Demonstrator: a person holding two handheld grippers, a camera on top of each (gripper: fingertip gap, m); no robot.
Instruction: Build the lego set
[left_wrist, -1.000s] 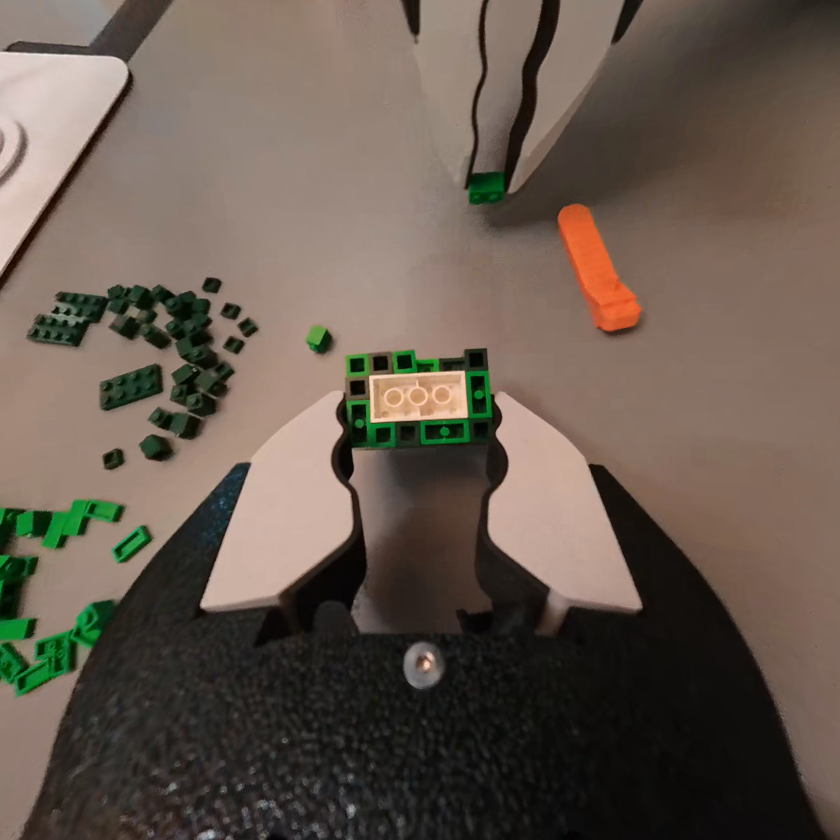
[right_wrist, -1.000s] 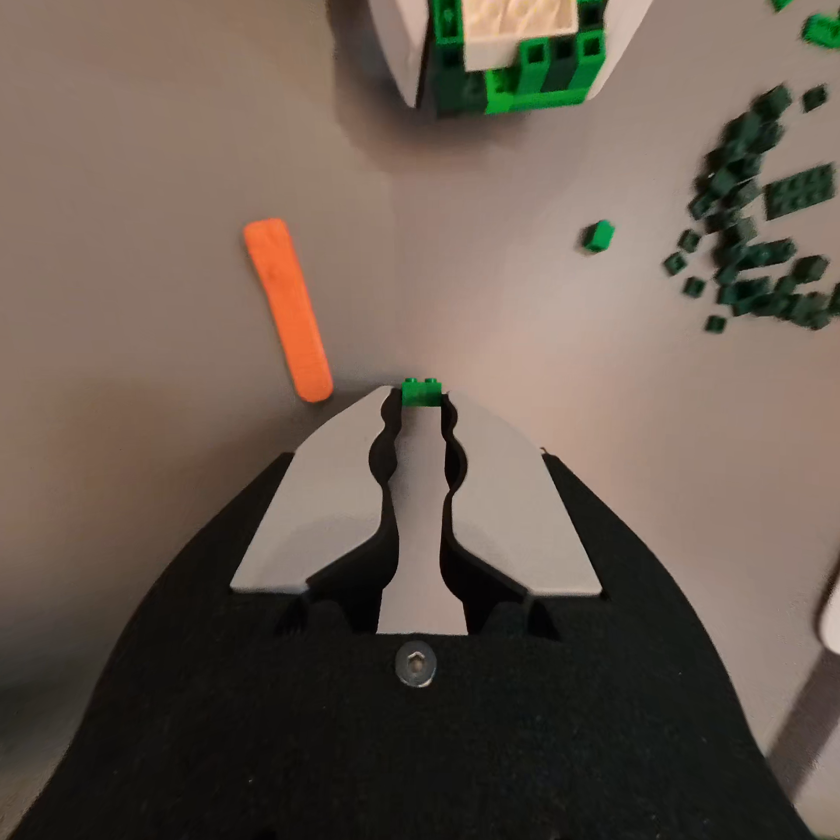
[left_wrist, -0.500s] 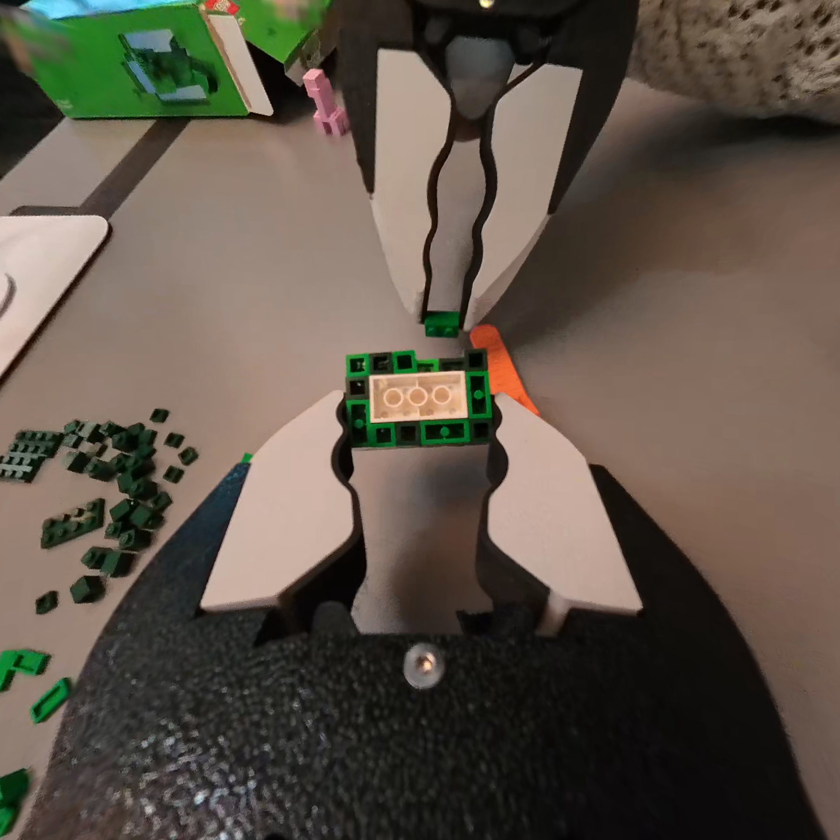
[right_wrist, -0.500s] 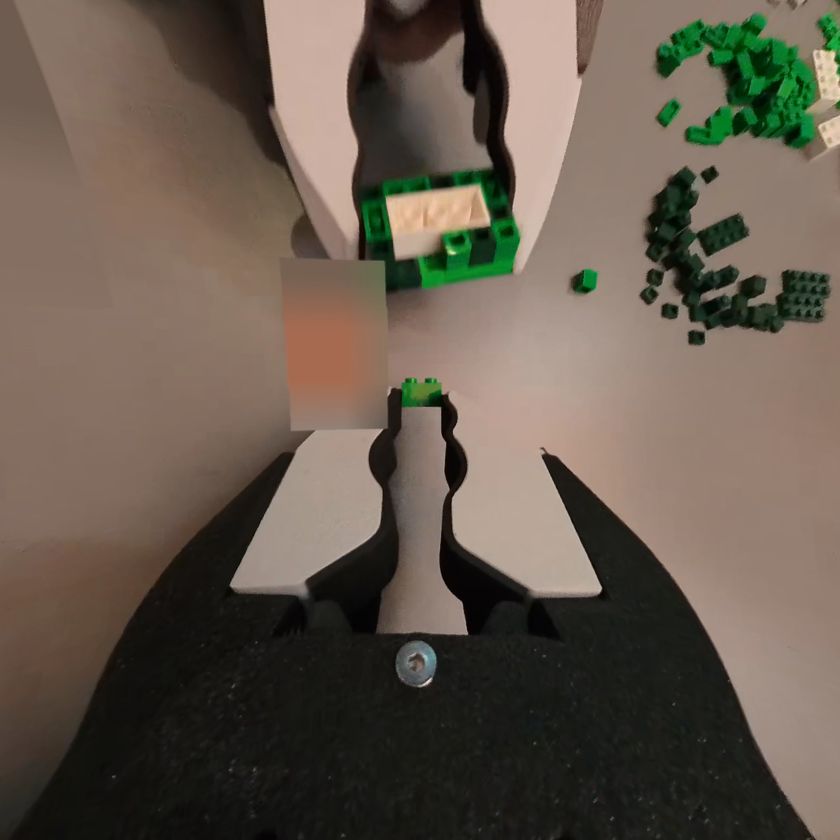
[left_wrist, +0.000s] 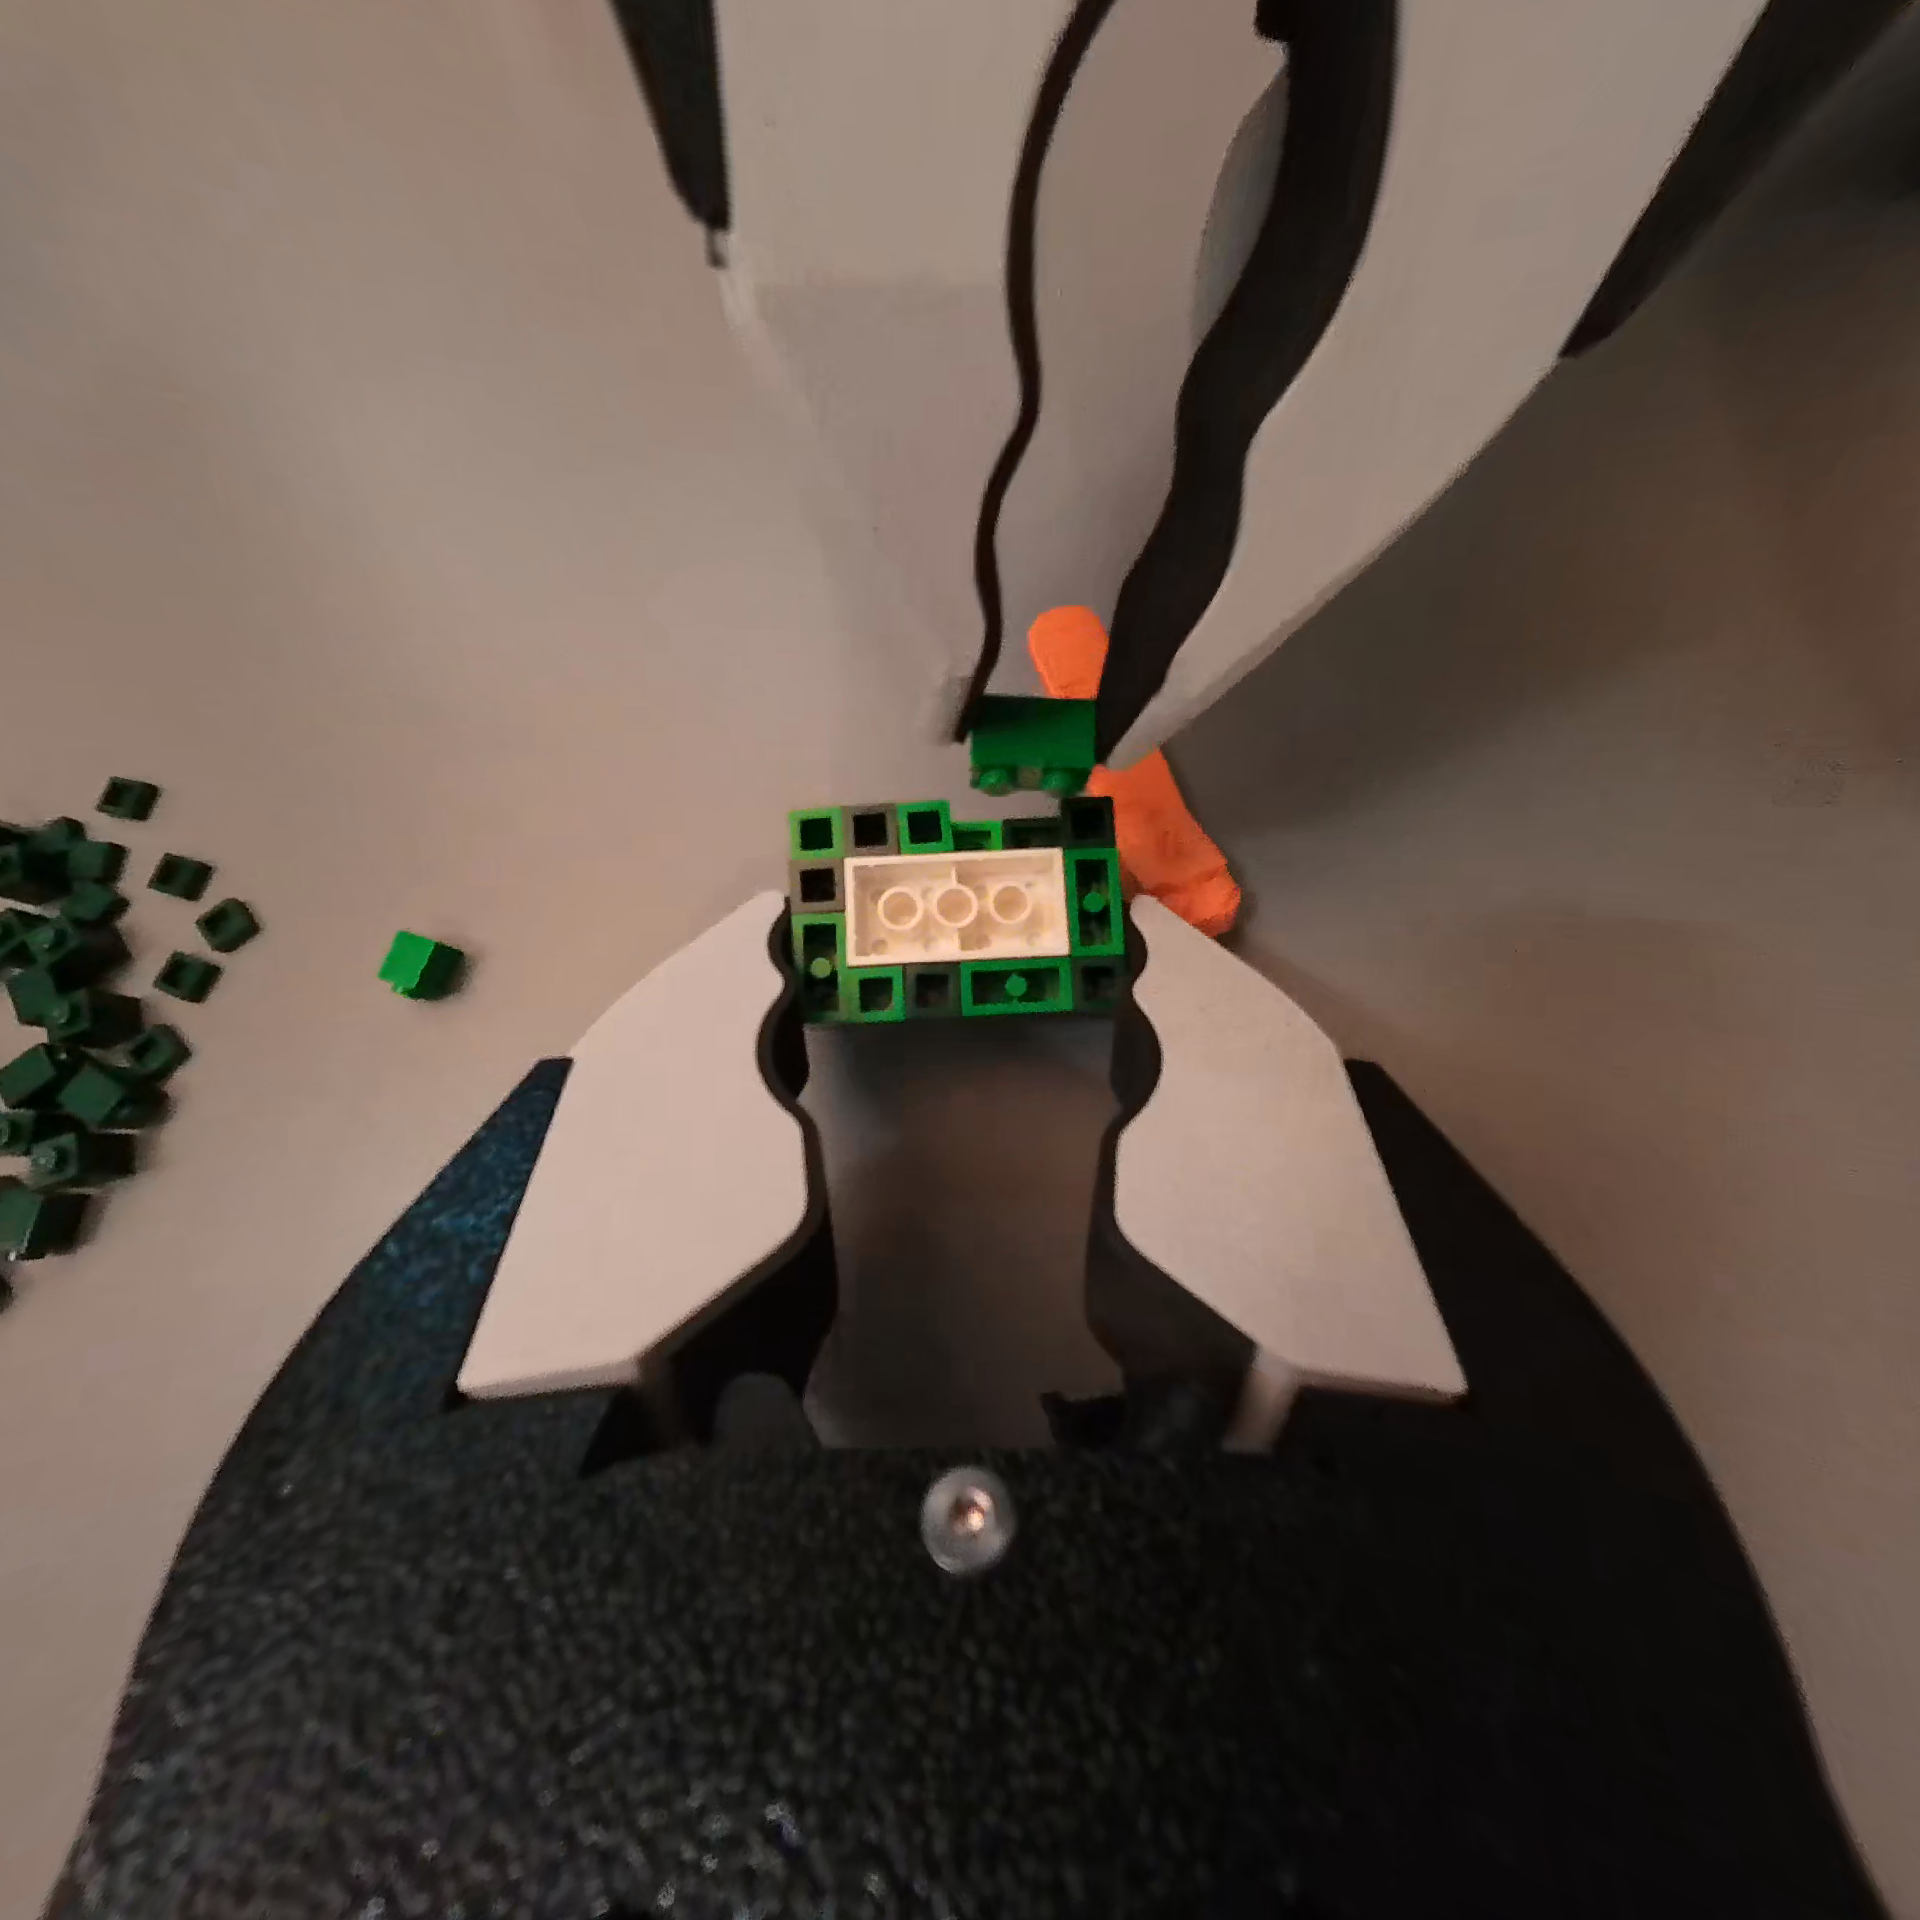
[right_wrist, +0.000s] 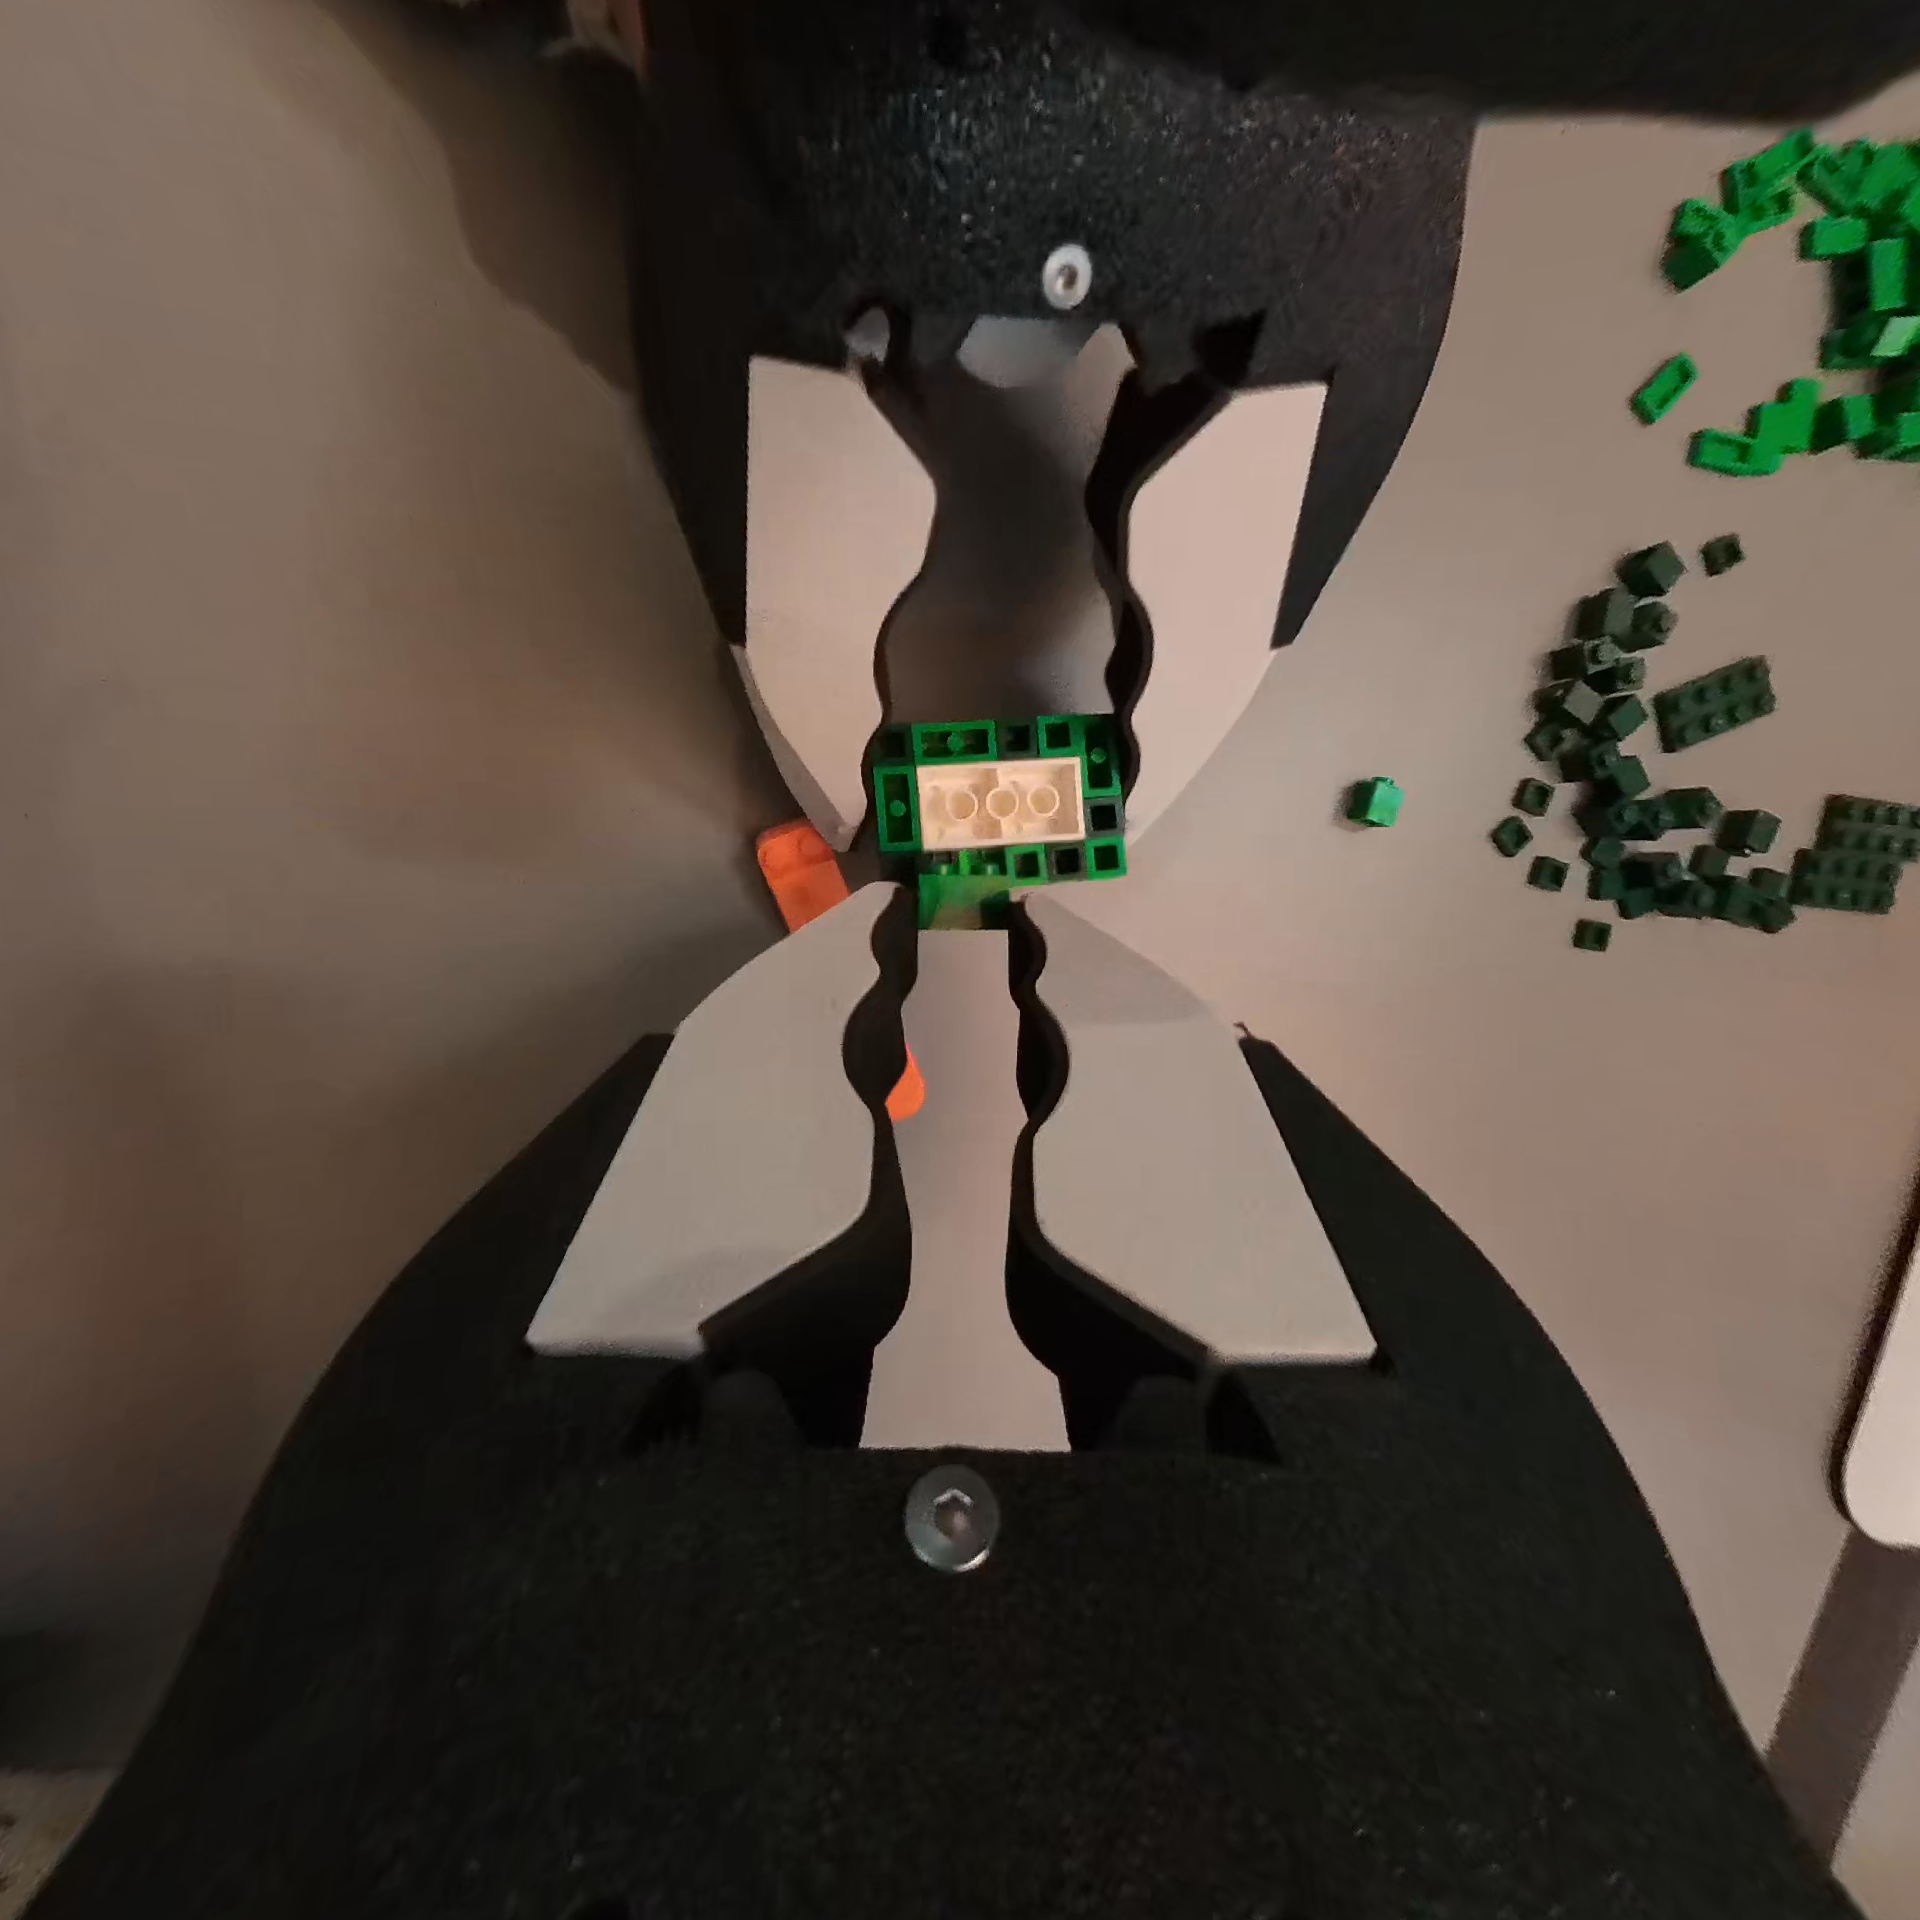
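My left gripper (left_wrist: 954, 935) is shut on a small lego build (left_wrist: 951, 909) of green bricks around a white brick, held with its underside facing the camera. The build also shows in the right wrist view (right_wrist: 1000, 802). My right gripper (right_wrist: 961, 909) is shut on a small bright green brick (right_wrist: 961, 894) and holds it against the build's near edge. In the left wrist view that small green brick (left_wrist: 1031, 748) hangs from the right gripper (left_wrist: 1034, 732) just beyond the build's far edge.
An orange brick separator (left_wrist: 1153, 800) lies on the grey table behind the build. A single green brick (left_wrist: 419, 964) and a dark green pile (left_wrist: 73, 1029) lie left. In the right wrist view, dark green bricks (right_wrist: 1683, 769) and bright green bricks (right_wrist: 1829, 312) lie right, by a white board (right_wrist: 1886, 1434). About 4 centimetres separates my left fingertips from my right.
The two grippers have come together. The small green brick has moved from well apart to right at the build's edge. The left gripper still holds the build.
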